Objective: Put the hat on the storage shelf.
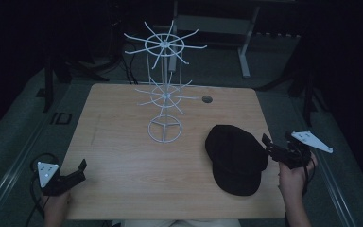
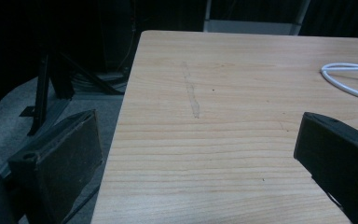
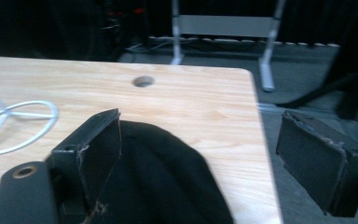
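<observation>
A black cap lies on the right part of the wooden table, brim toward the person. A white wire rack with two tiers of hooks stands on a ring base at the table's middle back. My right gripper hovers at the cap's right edge, open. In the right gripper view one jaw is over the cap and the other is past the table edge. My left gripper is open at the front left corner, and its own view has bare wood between the jaws.
A round cable hole sits in the table behind the cap. The rack's base ring lies ahead and right of the left gripper. A grey metal frame and dark stands rise from the floor beyond the table.
</observation>
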### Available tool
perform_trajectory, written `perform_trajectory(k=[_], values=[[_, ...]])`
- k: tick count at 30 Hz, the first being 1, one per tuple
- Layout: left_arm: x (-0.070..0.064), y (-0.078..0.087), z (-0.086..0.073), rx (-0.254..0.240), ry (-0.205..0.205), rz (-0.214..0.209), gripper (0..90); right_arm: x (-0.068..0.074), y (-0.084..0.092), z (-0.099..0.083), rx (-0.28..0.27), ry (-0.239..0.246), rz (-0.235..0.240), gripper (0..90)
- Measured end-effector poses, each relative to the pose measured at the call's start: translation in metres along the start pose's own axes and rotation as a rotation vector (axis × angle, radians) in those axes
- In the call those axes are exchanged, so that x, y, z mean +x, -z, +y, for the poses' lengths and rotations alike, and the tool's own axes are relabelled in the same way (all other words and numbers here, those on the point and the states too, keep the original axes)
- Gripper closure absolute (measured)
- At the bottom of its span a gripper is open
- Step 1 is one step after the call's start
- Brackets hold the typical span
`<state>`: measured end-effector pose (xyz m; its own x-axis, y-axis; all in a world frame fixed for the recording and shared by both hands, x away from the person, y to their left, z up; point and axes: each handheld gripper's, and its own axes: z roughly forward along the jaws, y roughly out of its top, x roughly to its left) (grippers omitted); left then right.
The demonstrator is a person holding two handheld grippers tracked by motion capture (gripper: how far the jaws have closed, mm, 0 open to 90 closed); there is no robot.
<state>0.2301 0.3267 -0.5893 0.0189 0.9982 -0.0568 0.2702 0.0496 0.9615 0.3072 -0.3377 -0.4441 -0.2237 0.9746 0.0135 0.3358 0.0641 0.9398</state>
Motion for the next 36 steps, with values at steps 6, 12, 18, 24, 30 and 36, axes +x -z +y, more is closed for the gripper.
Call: perform_trajectory(k=[6, 12, 18, 24, 30, 36], values=[[0.000, 0.000, 0.000, 0.003, -0.001, -0.008, 1.4, 0.020, -0.015, 0.003, 0.046, 0.069, 0.079, 14.3], [0.000, 0.000, 0.000, 0.002, -0.001, -0.008, 1.5, 0.036, -0.030, 0.005, 0.098, 0.079, 0.121, 13.8], [0.000, 0.000, 0.000, 0.002, -0.002, -0.009, 1.4, 0.048, -0.044, 0.006, 0.171, 0.074, 0.157, 10.6], [0.000, 0.000, 0.000, 0.003, -0.005, -0.010, 1.4, 0.054, -0.063, 0.001, 0.239, 0.035, 0.165, 11.0], [0.000, 0.000, 0.000, 0.005, -0.006, -0.009, 1.4, 0.054, -0.089, -0.004, 0.295, 0.022, 0.133, 15.2], [0.000, 0.000, 0.000, 0.005, -0.006, -0.010, 1.5, 0.056, -0.118, -0.014, 0.387, 0.030, 0.097, 20.8]])
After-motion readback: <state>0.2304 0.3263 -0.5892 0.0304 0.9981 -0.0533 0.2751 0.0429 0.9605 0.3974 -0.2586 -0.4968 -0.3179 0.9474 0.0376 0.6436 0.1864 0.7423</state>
